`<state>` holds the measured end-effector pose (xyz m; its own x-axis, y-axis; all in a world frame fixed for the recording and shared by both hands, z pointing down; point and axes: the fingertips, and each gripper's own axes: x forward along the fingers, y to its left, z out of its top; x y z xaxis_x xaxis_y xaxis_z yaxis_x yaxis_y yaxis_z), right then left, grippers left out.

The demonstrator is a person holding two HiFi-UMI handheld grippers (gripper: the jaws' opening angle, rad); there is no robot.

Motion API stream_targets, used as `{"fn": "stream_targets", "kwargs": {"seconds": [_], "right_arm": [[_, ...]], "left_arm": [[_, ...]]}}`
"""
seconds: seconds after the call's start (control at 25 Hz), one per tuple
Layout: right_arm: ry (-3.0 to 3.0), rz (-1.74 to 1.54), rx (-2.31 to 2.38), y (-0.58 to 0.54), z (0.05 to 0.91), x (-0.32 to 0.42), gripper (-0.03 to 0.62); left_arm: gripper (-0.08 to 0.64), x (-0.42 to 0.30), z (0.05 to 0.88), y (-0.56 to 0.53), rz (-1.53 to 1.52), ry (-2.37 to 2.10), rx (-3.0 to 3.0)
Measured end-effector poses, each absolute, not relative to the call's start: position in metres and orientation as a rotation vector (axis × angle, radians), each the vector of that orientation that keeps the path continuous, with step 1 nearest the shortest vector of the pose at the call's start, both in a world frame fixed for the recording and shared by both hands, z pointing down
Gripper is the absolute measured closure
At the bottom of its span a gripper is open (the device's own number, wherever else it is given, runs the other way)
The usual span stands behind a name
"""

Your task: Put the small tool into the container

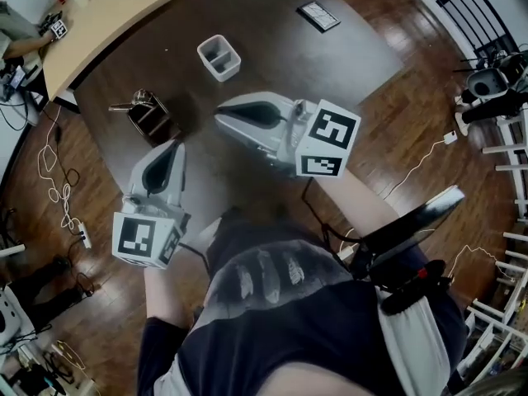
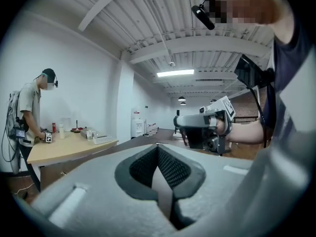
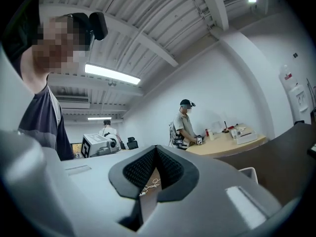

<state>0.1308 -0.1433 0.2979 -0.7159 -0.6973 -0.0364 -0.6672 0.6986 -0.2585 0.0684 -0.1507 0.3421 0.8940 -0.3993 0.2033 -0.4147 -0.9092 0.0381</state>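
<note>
Both grippers raised and empty above the table, tool not yet picked up

The left gripper and right gripper hang level over the near side of the dark table. Each has its jaws clenched on nothing, which suits a carry-free approach. What looks like the small tool, a bit of bright metal, lies on top of a dark box near the table's left edge, just ahead of the left gripper, so that one seems the natural choice to take it. The white container stands open-topped further in, apart from the box, with bare tabletop all round it. A flat black slab lies well away at the far side. The box's closeness to the edge leaves little slack on that side.
</note>
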Motion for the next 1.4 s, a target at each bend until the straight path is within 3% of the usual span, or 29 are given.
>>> {"fn": "stream_targets", "kwargs": {"seconds": [0.36,0.6,1.4], "right_arm": [[2.698,-0.354,-1.079,-0.049,0.291,0.197,0.591],[2.651,-0.402,-1.040,0.000,0.296,0.214,0.591],[2.806,-0.449,-1.201,0.018,0.324,0.123,0.591]], "left_arm": [[0.561,0.137,0.329,-0.068,0.355,-0.587,3.045],[0.560,0.146,0.338,-0.019,0.403,-0.575,3.042],[0.560,0.079,0.351,-0.009,0.353,-0.517,3.028]]}}
